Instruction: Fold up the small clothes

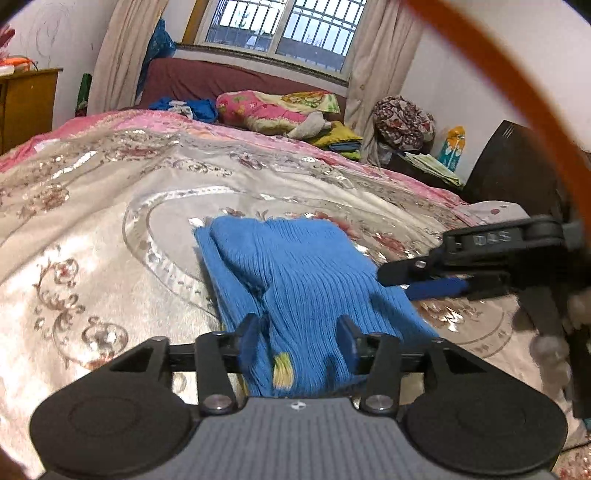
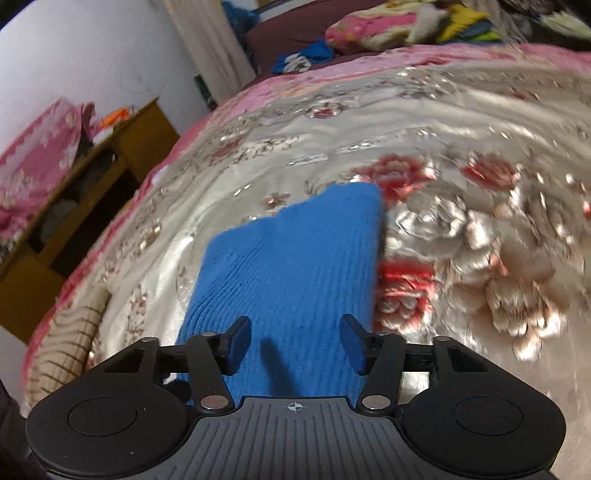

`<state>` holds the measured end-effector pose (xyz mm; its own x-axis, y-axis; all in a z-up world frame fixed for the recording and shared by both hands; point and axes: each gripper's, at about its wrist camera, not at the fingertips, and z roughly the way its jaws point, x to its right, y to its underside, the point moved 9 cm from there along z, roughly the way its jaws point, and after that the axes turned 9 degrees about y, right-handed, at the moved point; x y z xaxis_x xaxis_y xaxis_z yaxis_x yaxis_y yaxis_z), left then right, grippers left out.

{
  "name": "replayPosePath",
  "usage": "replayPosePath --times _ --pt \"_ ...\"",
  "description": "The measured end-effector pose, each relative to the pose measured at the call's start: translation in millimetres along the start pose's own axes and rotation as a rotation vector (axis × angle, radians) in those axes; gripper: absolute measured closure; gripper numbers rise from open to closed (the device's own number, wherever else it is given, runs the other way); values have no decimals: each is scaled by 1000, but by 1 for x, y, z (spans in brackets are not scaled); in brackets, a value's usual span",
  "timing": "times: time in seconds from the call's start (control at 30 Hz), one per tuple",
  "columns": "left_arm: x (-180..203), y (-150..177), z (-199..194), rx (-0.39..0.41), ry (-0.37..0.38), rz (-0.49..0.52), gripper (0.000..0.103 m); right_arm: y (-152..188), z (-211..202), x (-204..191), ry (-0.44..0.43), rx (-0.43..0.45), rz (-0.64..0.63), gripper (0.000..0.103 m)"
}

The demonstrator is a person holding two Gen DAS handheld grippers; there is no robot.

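Left gripper (image 1: 297, 338): jaws released, blue pads parted, straddling the near edge of the blue ribbed knit garment (image 1: 295, 280) without pressing it. A yellow patch (image 1: 283, 373) marks the knit near this edge. Right gripper (image 2: 293, 341): jaws likewise apart, nothing clamped, angled down over the garment. From the left wrist view, its black body carries raised lettering, not legible. The garment lies folded on the satin floral bedspread (image 1: 110, 206). Beyond: pillows (image 1: 273, 110), barred window (image 1: 284, 26).

Home bedroom, bed (image 1: 110, 192), curtained window (image 1: 280, 29)
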<state>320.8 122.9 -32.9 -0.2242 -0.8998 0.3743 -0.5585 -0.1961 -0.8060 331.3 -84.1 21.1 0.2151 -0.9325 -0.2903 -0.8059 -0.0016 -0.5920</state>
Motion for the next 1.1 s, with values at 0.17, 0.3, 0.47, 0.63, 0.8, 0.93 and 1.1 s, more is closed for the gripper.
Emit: replayPosePath --times 0.17,0.3,0.47,0.63,0.8,0.93,1.1 --pt "-10 6 20 -60 -10 -1 36 9 7 11 -70 -17 68 33" --pt "-28 18 31 -118 -25 -35 39 18 12 21 -110 -32 125 30" --pt "-38 17 28 -120 2 -61 46 29 21 32 -151 -60 208 26" --pt "-40 15 32 -126 30 -95 46 35 39 30 -208 -78 261 25" --pt "-41 13 35 -123 68 -141 41 34 48 16 -216 -65 244 24" --pt "-35 13 39 -129 71 -128 37 34 48 15 -208 -60 241 25" --pt "-25 17 40 -149 54 -82 55 37 45 10 -138 -59 177 52"
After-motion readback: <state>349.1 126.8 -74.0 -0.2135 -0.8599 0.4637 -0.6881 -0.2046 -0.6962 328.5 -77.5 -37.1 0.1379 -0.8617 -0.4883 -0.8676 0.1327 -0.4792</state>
